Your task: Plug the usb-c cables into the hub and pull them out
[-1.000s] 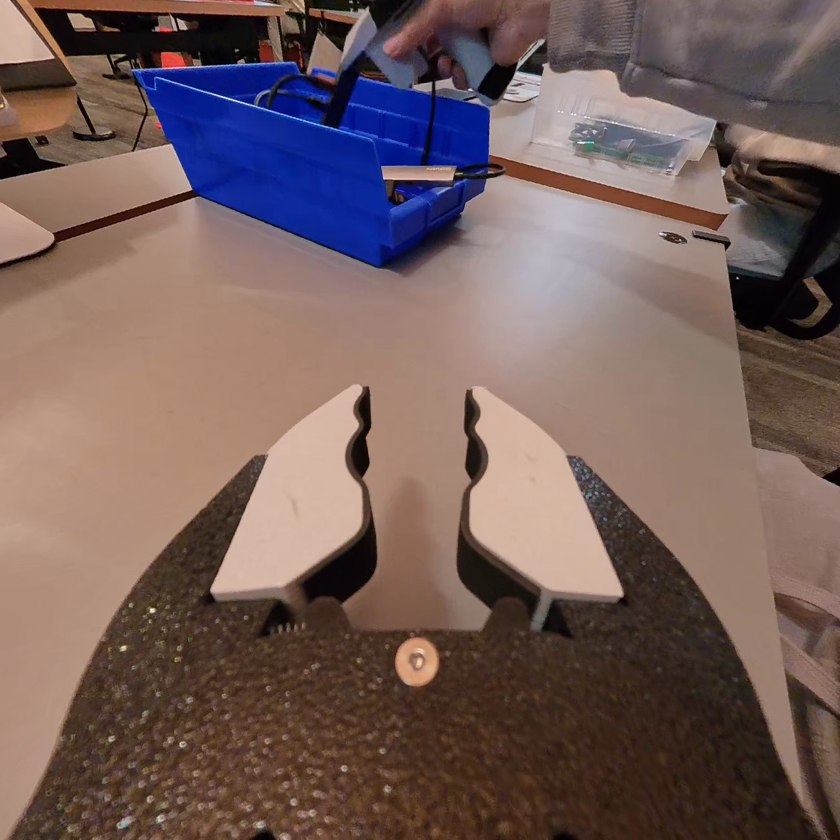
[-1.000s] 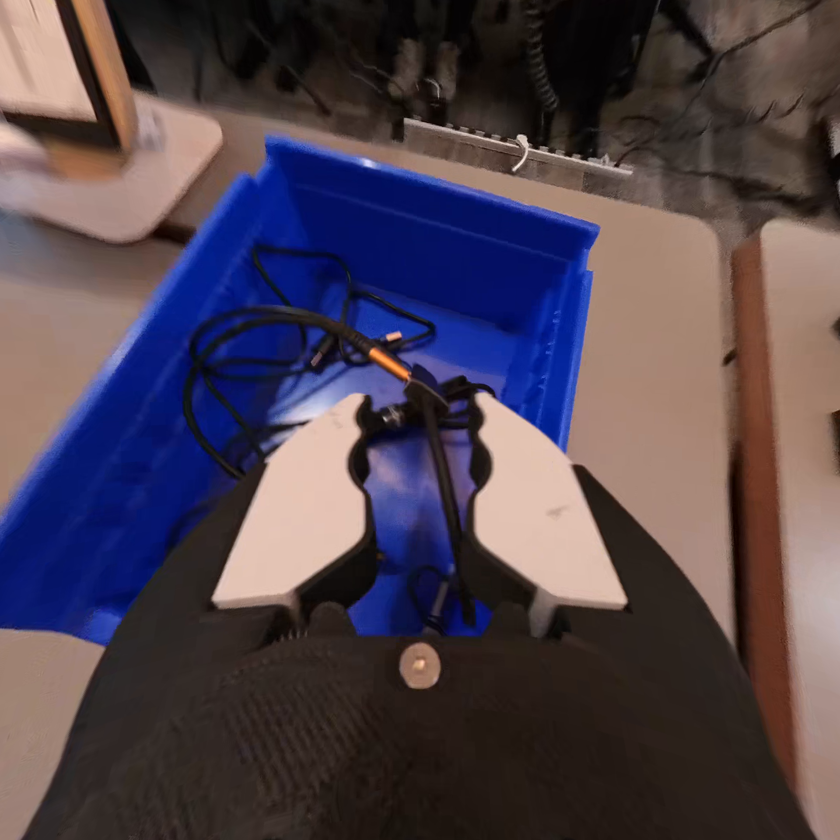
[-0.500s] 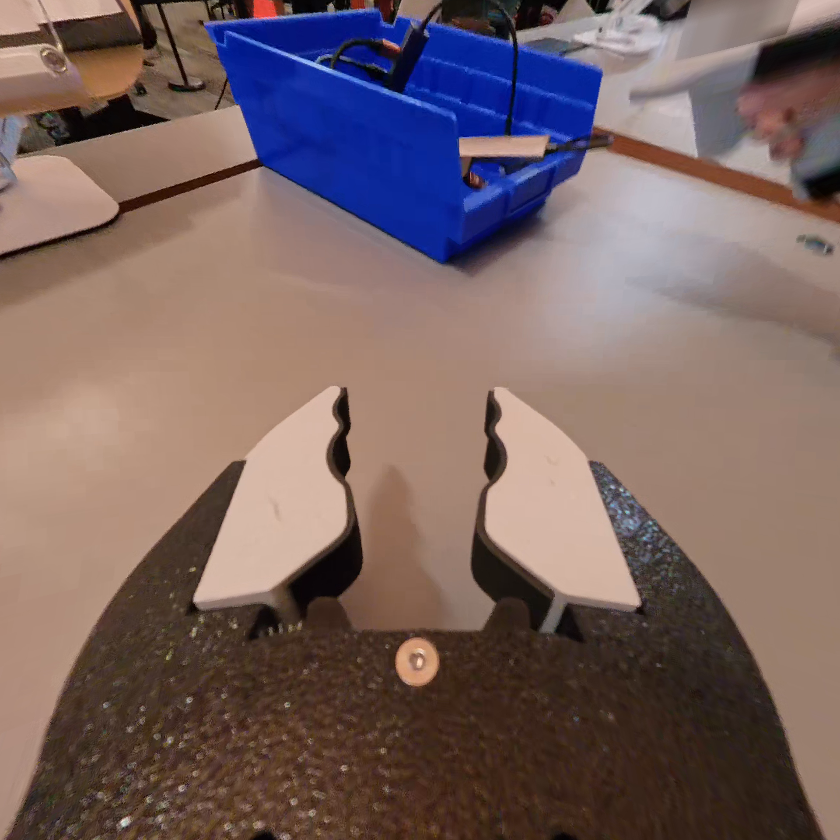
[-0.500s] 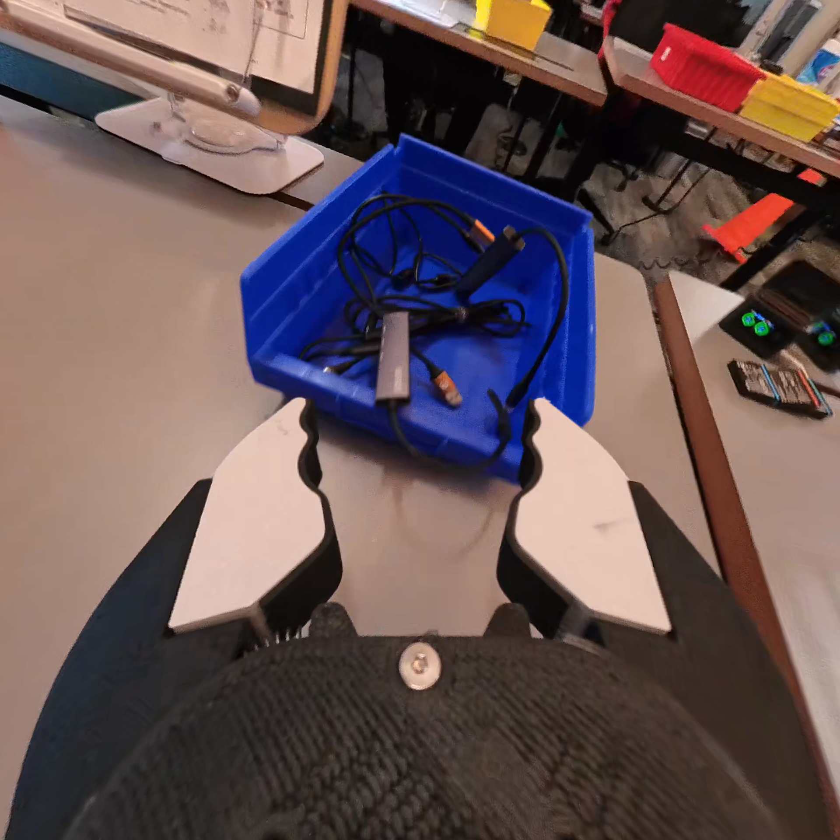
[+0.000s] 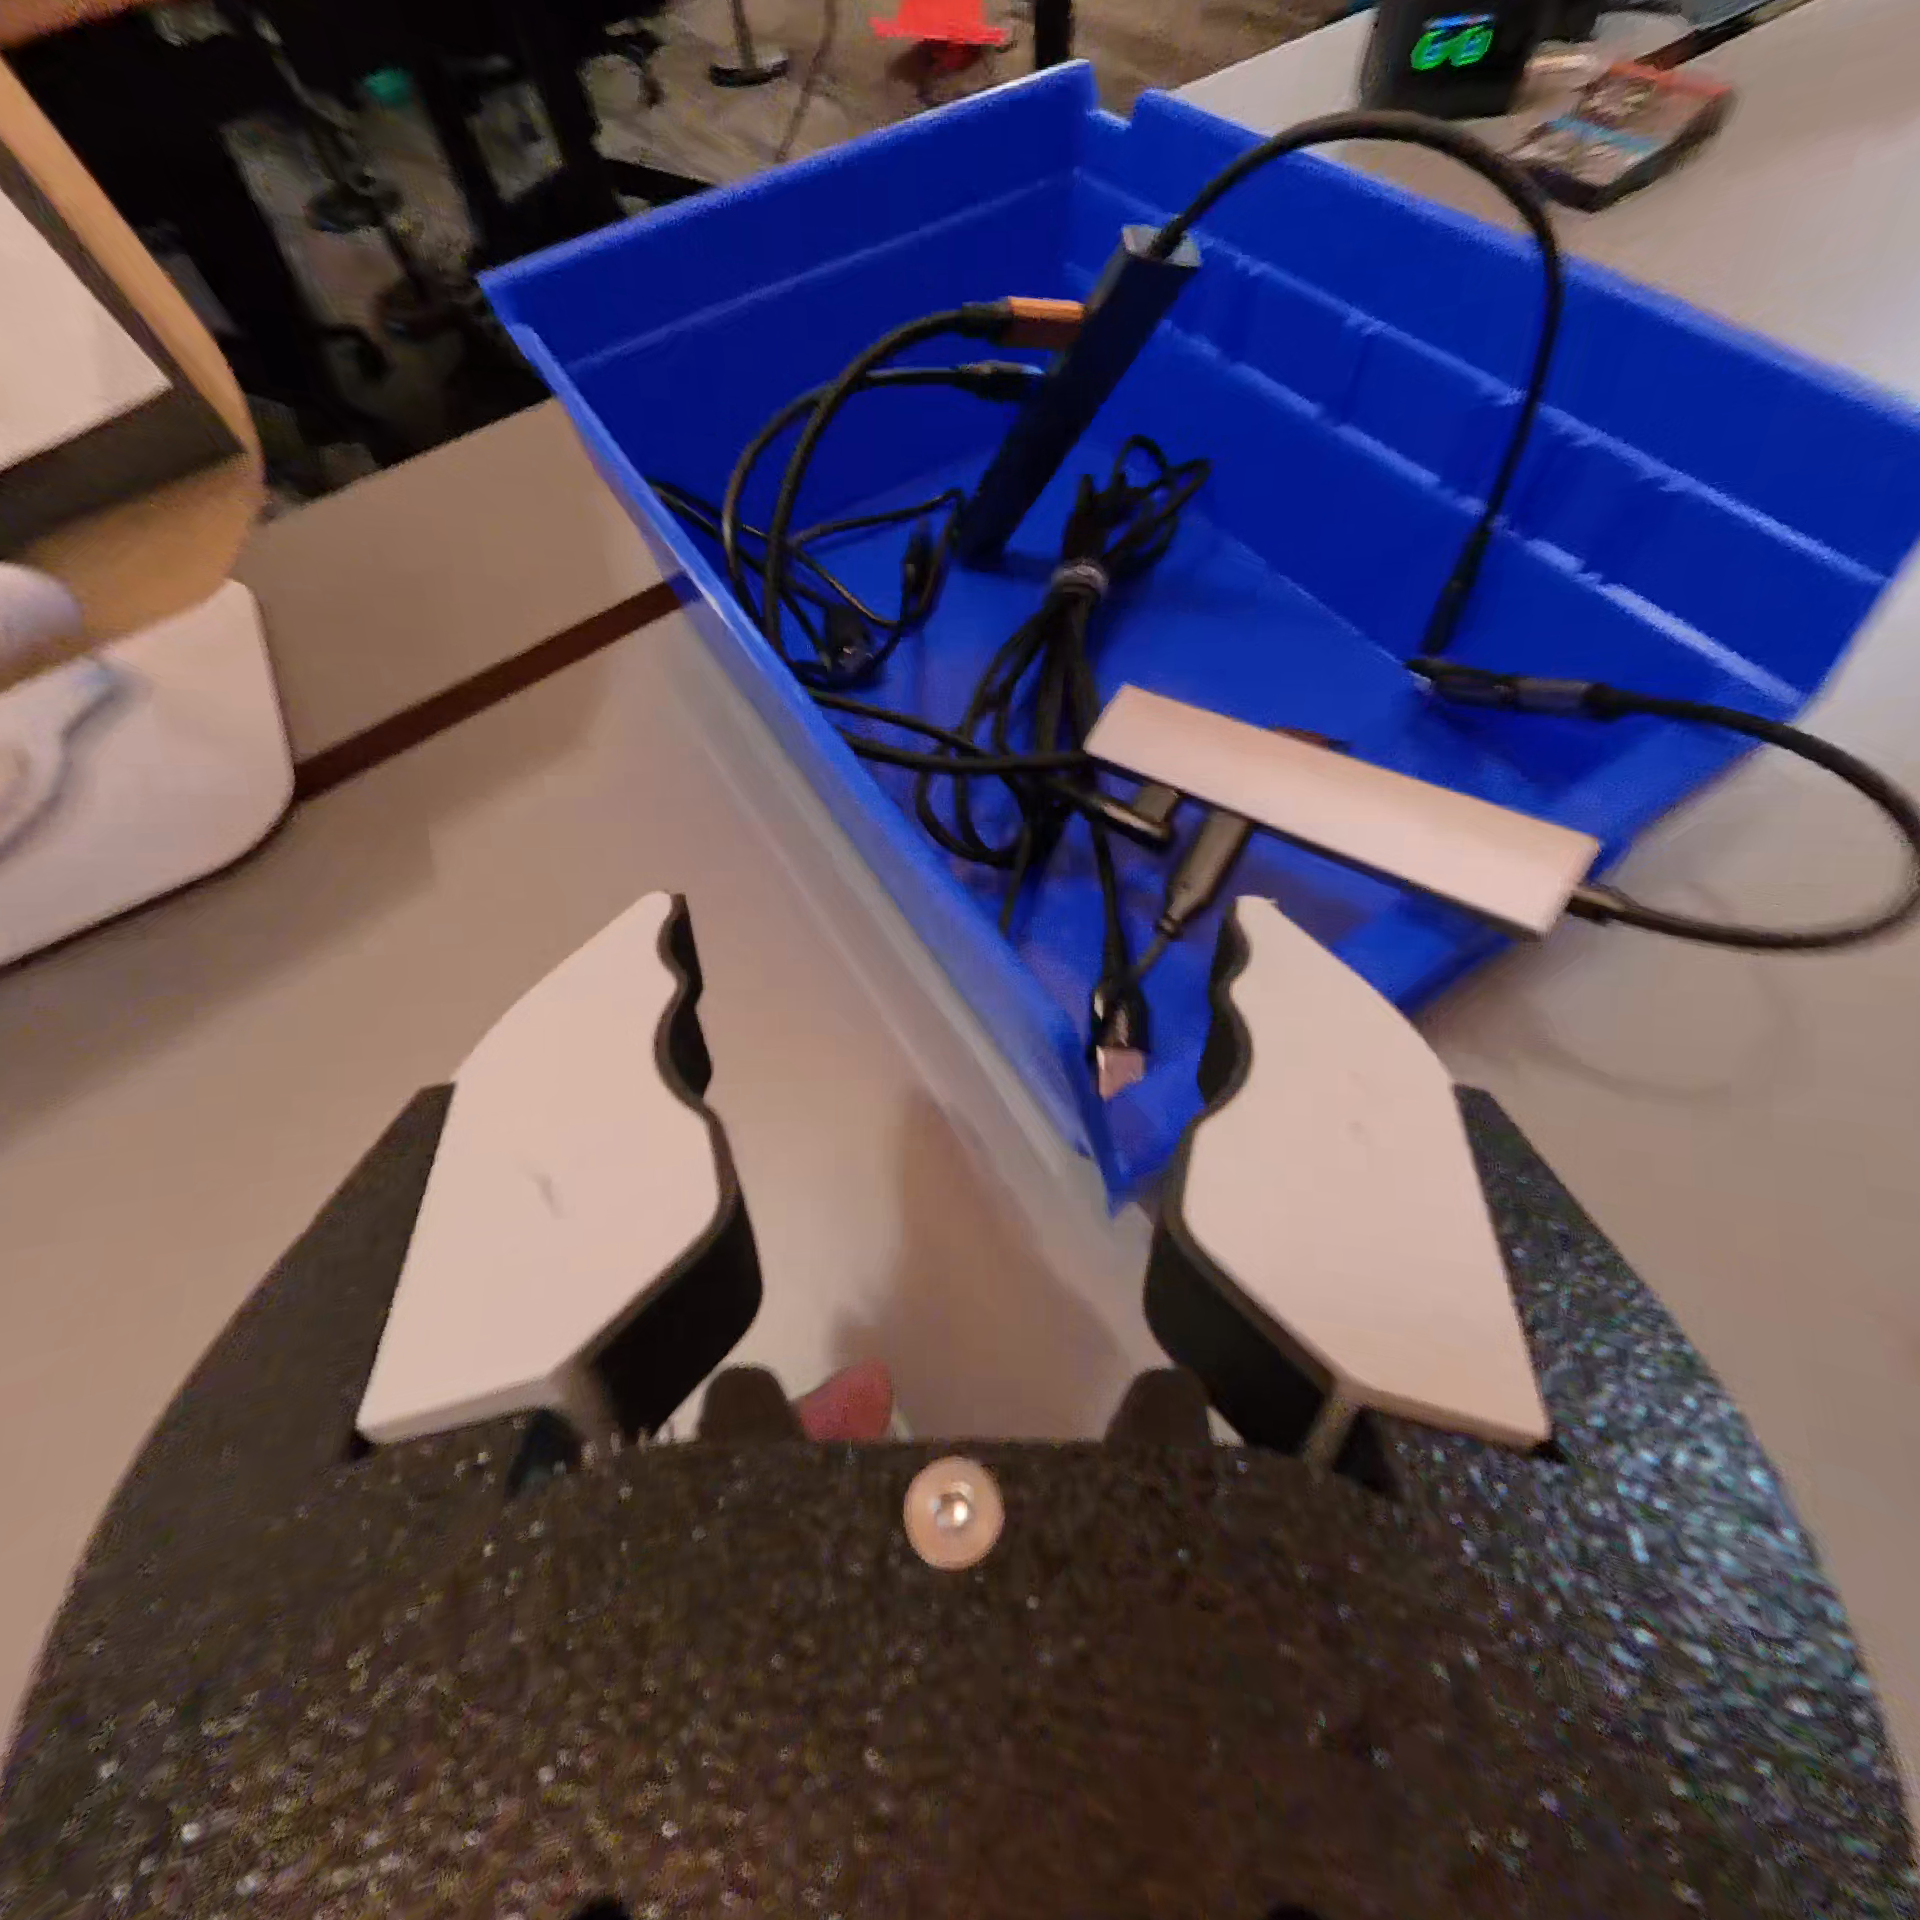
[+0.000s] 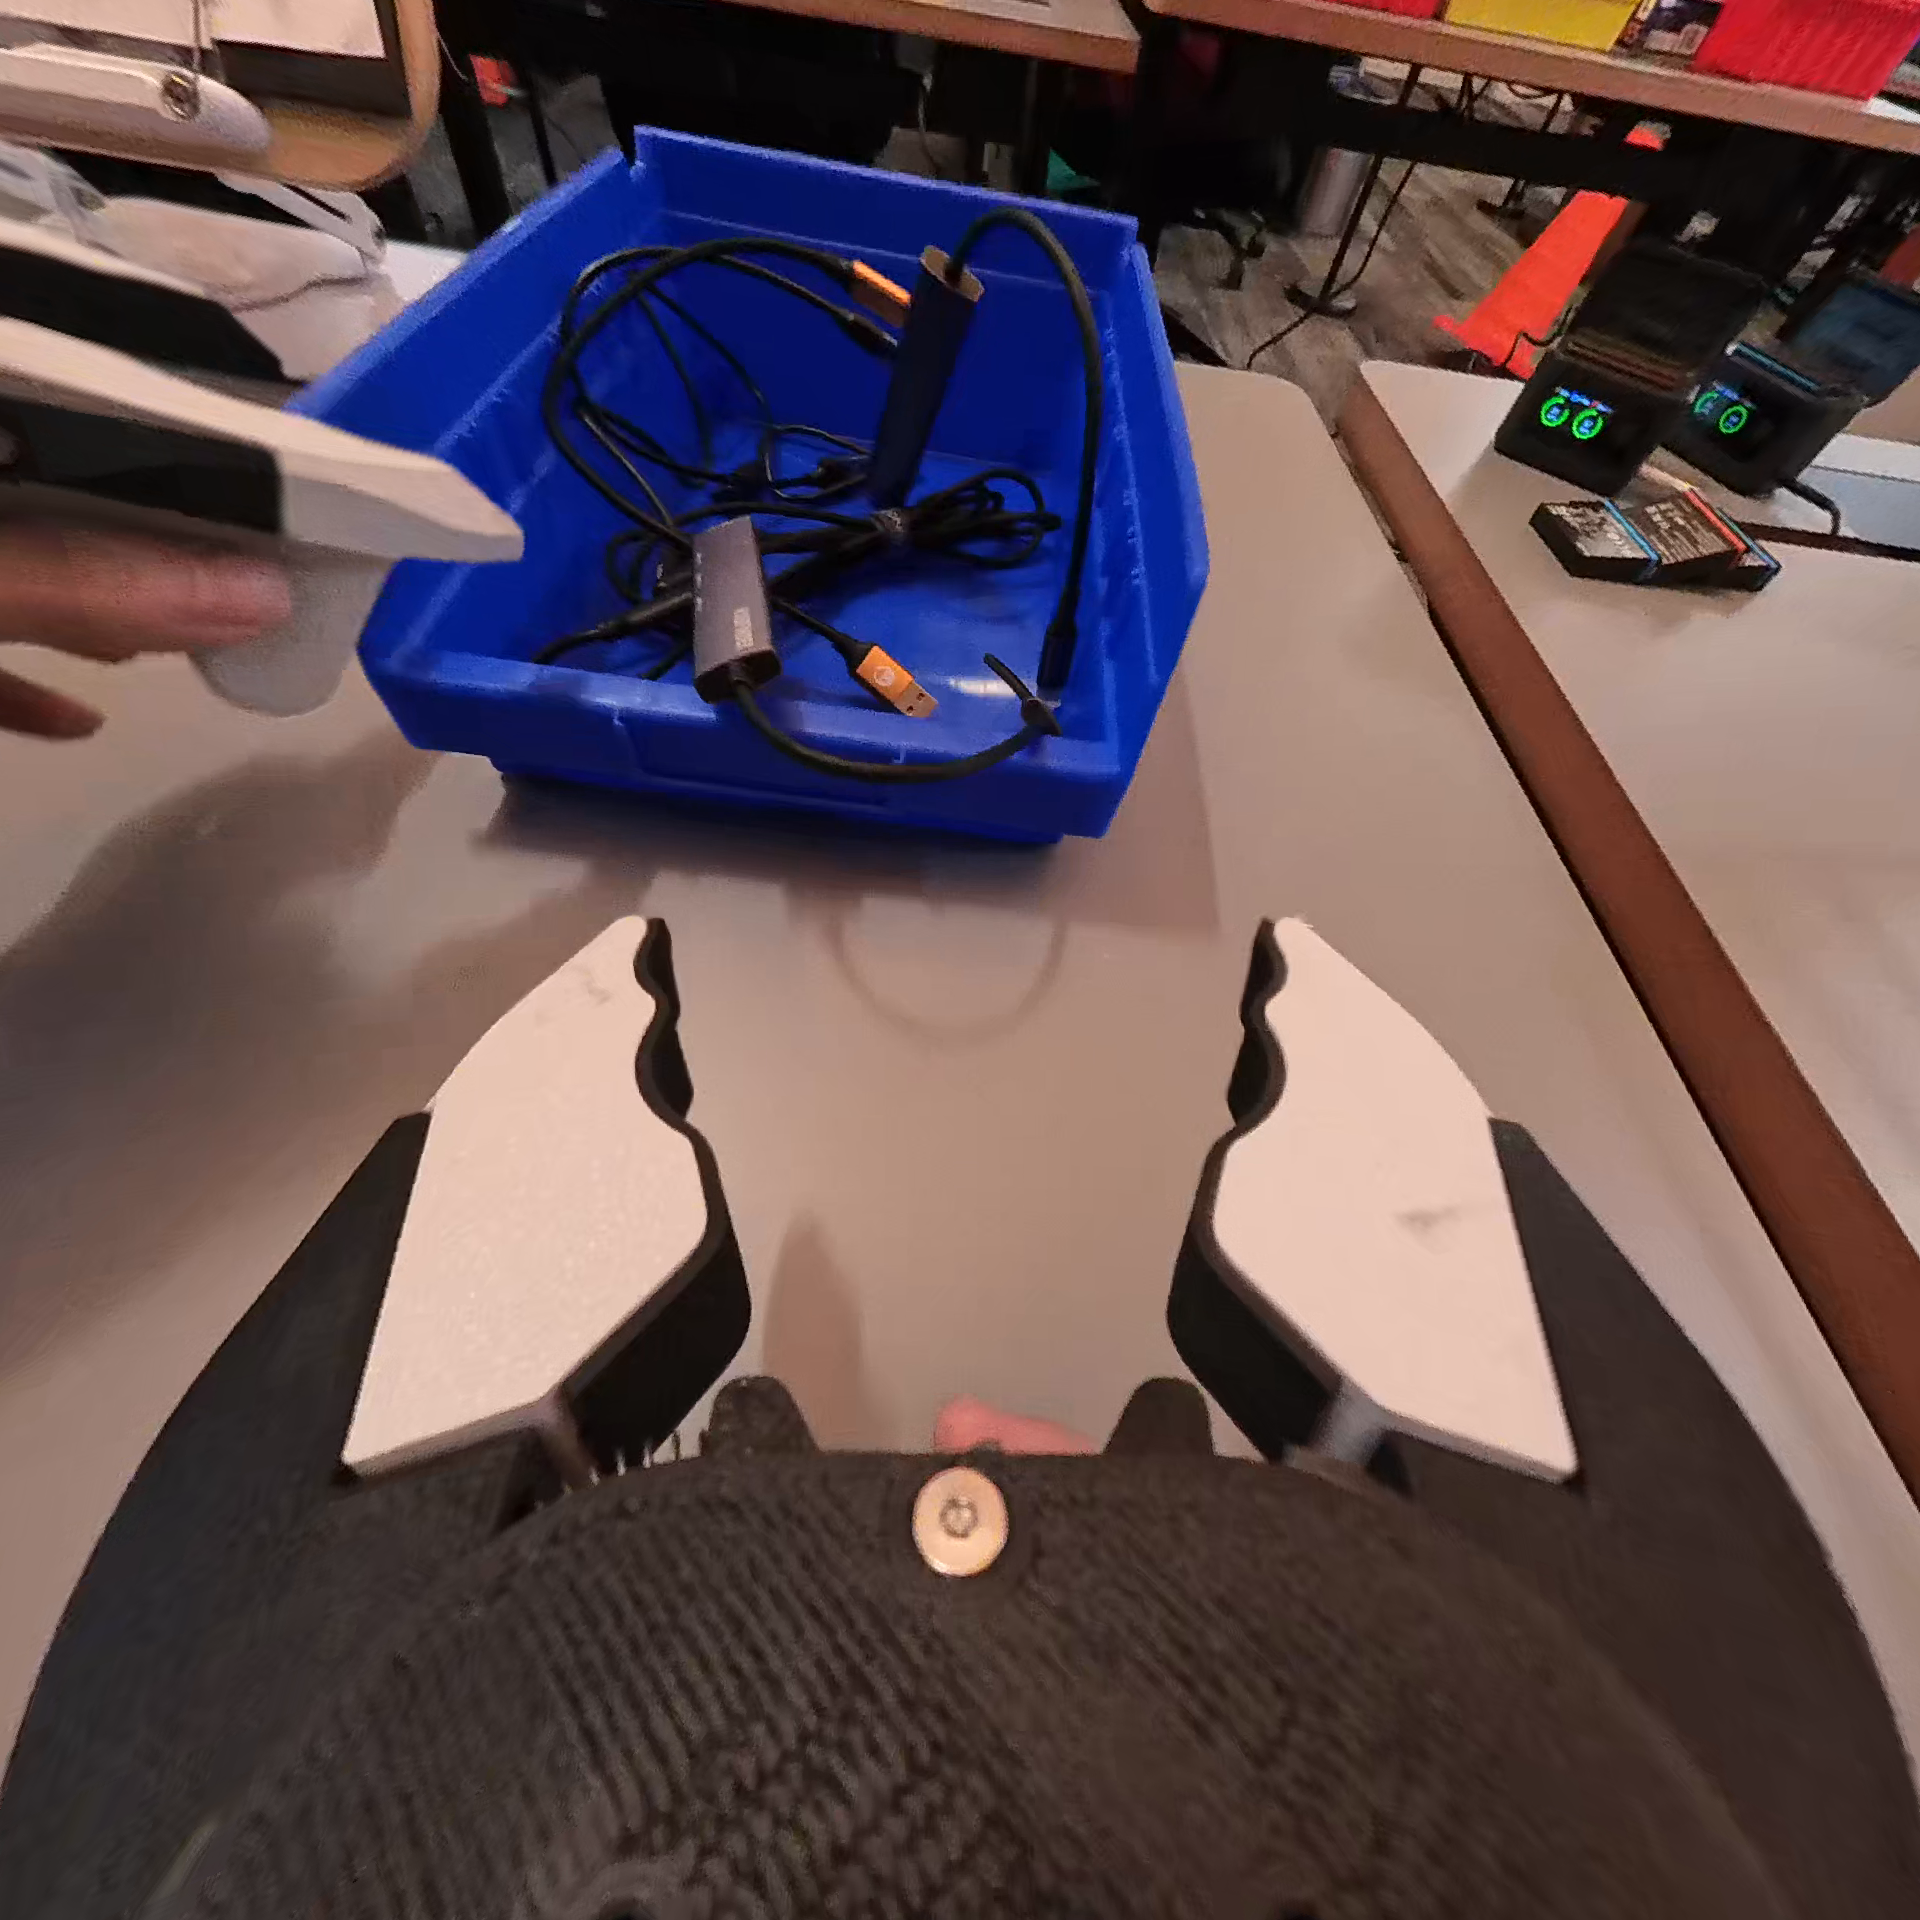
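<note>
Blue bin [image 6: 1143, 582] holds tangled cables [image 6: 831, 520] (hubs too).

Warm, moderate indoor lighting; wide-angle distortion bends the edges. Motion blur smears the blue bin [image 5: 935, 904] rim. Soft glare on the surface [image 6: 935, 1143].

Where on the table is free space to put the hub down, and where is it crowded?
Free: the bare table between the bin and the right gripper, and right of the bin up to the brown seam. Crowded: inside the bin, full of tangled cables.
</note>
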